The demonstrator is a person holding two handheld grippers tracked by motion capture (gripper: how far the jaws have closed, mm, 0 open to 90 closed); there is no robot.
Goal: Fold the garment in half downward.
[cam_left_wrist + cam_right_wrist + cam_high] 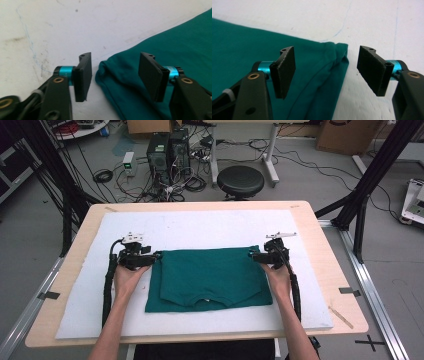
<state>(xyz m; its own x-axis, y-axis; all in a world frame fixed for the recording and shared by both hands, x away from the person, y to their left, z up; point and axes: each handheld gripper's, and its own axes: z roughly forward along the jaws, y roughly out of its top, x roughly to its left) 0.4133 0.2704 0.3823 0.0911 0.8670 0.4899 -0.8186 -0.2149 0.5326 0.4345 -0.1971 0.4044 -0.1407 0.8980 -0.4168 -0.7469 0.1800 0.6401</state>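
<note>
A dark green folded garment point(210, 277) lies flat on the white foam mat point(200, 222) in the middle of the table. My left gripper point(155, 256) sits at the garment's far left corner, and my right gripper point(251, 254) at its far right corner. In the left gripper view the left gripper point(115, 55) stands open, with the garment's folded corner point(117, 75) lying between the jaws, untouched by the pads. In the right gripper view the right gripper point(327, 48) is likewise open, with the garment's corner point(334, 60) resting on the mat between the pads.
The mat covers most of a wooden table point(342, 285). Beyond the far edge stand a black stool point(240, 181), computer towers point(167, 150) and loose floor cables. Black frame posts point(372, 172) rise at the right and left.
</note>
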